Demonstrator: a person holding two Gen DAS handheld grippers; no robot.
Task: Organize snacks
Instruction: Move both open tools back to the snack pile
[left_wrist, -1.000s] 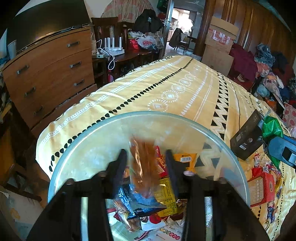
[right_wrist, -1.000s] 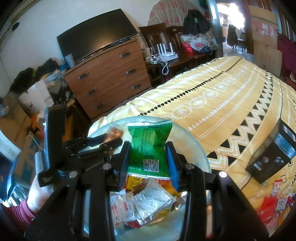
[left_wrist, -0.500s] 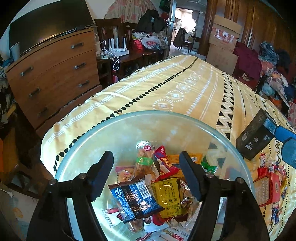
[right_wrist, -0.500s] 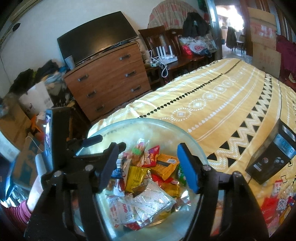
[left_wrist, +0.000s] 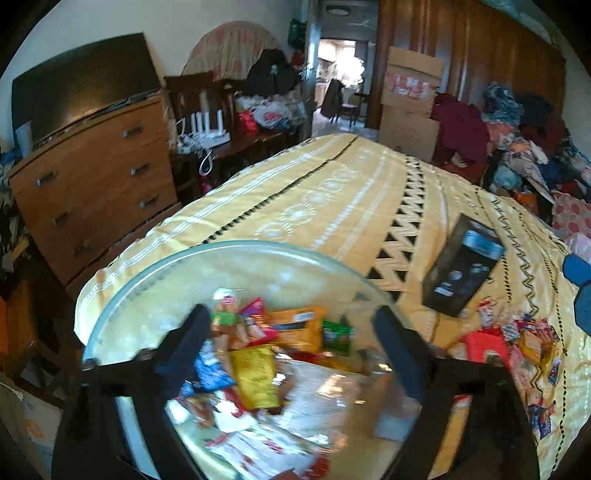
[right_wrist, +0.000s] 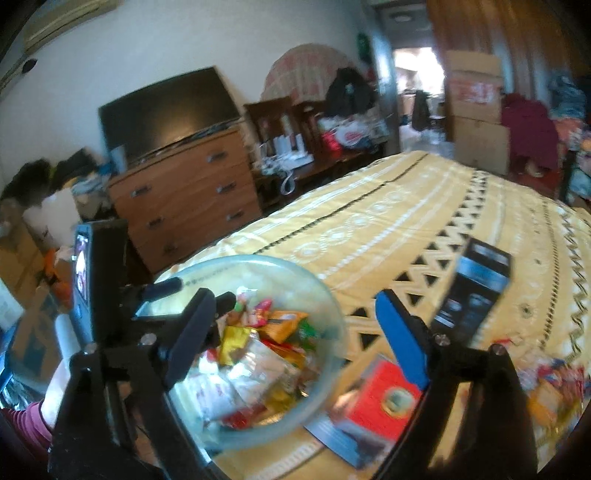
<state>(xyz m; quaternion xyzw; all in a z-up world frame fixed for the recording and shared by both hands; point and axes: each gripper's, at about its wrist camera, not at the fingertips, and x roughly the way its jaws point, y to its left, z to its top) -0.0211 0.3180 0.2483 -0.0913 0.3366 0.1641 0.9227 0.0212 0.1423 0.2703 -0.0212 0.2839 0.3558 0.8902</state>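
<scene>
Left wrist view
- Left claw (left_wrist: 291, 332): jaws spread wide and just been opening; nothing between them, only the bowl's contents seen past them.
- Bowl (left_wrist: 155, 273): clear glass, directly under and ahead of this claw, at the near-left corner of the bed (left_wrist: 351, 192).
- Packets in bowl (left_wrist: 258, 365): heaped, lying at mixed angles; the yellow one has its long axis running roughly away from the camera.
- Loose snacks (left_wrist: 517, 343): scattered on the bed to the right of the bowl, beyond the right finger; blurred, so single packets' directions cannot be told.
- Black box (left_wrist: 461, 273): lies flat beyond the loose snacks, long axis slanting up and to the right.

Right wrist view
- Right claw (right_wrist: 295, 328): jaws wide apart and just been opening, empty; the bowl's right edge lies between them.
- Bowl position (right_wrist: 317, 280): left of this claw's centre line; the left claw sits over its far-left rim.
- Red box (right_wrist: 380, 402): just beside the bowl on the right, under the blue finger (right_wrist: 402, 339); tilted, long axis running from lower left to upper right.
- Nearer hand: judged the right, since the unsorted pile lies on its side.
- Coming move: judged a swing rightward away from the bowl.
</scene>
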